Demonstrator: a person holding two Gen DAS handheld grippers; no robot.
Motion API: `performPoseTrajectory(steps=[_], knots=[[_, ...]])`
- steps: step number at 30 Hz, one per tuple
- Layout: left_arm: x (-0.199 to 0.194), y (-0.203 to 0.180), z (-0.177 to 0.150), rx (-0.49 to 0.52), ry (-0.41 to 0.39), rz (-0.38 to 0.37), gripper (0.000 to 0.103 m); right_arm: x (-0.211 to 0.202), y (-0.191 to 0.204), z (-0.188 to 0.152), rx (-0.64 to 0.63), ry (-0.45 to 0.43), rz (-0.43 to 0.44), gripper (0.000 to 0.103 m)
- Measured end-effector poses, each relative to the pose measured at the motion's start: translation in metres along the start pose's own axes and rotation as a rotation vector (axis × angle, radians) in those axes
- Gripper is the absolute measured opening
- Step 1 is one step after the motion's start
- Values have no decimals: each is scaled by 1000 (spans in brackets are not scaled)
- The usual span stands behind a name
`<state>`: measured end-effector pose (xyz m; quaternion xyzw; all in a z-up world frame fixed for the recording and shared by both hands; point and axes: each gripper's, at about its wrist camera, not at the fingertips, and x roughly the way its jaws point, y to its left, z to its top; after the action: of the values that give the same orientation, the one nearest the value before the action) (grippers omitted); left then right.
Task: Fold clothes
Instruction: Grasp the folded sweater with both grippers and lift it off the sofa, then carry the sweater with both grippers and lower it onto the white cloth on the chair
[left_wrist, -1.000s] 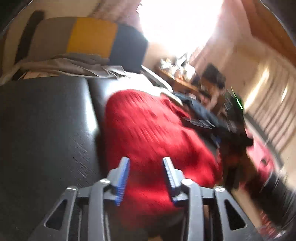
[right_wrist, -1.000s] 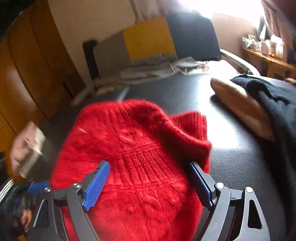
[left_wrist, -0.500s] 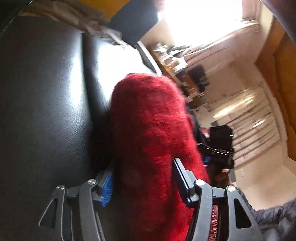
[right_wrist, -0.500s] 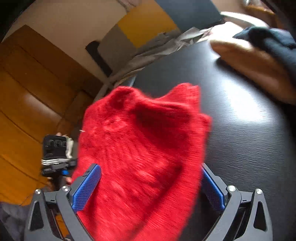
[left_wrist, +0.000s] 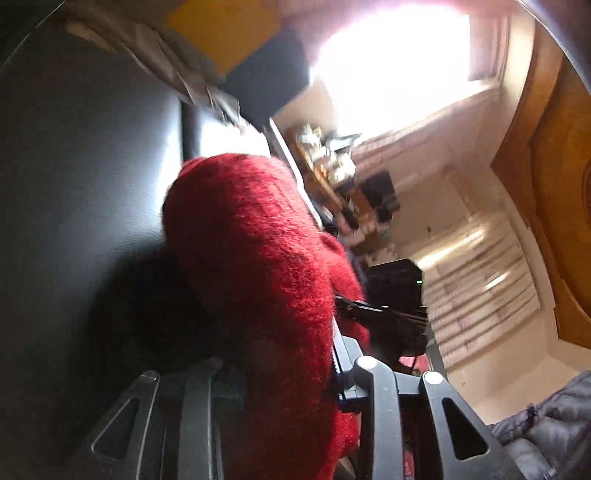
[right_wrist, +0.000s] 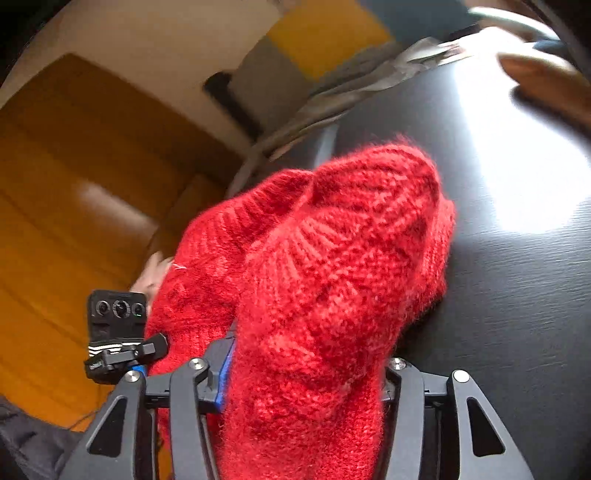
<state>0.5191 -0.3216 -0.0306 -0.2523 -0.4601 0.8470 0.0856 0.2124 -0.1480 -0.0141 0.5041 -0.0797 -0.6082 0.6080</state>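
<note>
A fluffy red knitted sweater (left_wrist: 258, 266) is bunched between the jaws of my left gripper (left_wrist: 284, 373), which is shut on it. The same red sweater (right_wrist: 325, 266) fills the right wrist view, where my right gripper (right_wrist: 306, 376) is shut on its thick ribbed knit. Both grippers hold the sweater lifted over the black leather surface (left_wrist: 74, 184), with its far end hanging near that surface (right_wrist: 517, 314). The fingertips are mostly hidden by the wool. The left gripper's camera body (right_wrist: 116, 317) shows at the left of the right wrist view.
A grey, yellow and dark cushion (right_wrist: 325, 33) and crumpled grey cloth (right_wrist: 369, 81) lie at the far end of the surface. A tan folded garment (right_wrist: 546, 77) lies at the far right. Wooden cabinet fronts (right_wrist: 74, 184) stand to the left. A cluttered table (left_wrist: 325, 162) is under the bright window.
Both grippers have closed on the red sweater and lifted it off the black surface, bunching it. Both cameras have tilted, and the sweater now hangs gathered between them.
</note>
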Motion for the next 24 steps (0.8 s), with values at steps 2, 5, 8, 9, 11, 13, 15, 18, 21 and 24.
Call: performPoseTrajectory(steps=[2, 5, 8, 9, 11, 13, 15, 18, 21, 24], knots=[[-46, -5, -6, 8, -92, 17, 31, 31, 34, 1, -43, 53, 76, 53], [-128, -14, -13, 33, -260, 58, 31, 81, 88, 9, -116, 125, 187, 53], [-206, -24, -12, 79, -426, 132, 31, 139, 168, 28, -228, 170, 313, 53], [-233, -28, -11, 99, -483, 162, 31, 158, 195, 34, -266, 183, 354, 53], [-286, -35, -8, 138, -596, 223, 31, 196, 250, 48, -342, 207, 436, 53], [-332, -37, -3, 164, -698, 289, 32, 238, 310, 61, -418, 232, 490, 53], [-375, -29, 6, 162, -785, 351, 32, 280, 370, 74, -493, 256, 544, 53], [-426, 8, 19, 78, -872, 431, 32, 345, 437, 84, -566, 299, 553, 53], [-451, 70, 26, -129, -866, 551, 32, 417, 472, 81, -618, 372, 470, 53], [-442, 141, 18, -360, -785, 564, 33, 480, 474, 68, -655, 463, 342, 53]])
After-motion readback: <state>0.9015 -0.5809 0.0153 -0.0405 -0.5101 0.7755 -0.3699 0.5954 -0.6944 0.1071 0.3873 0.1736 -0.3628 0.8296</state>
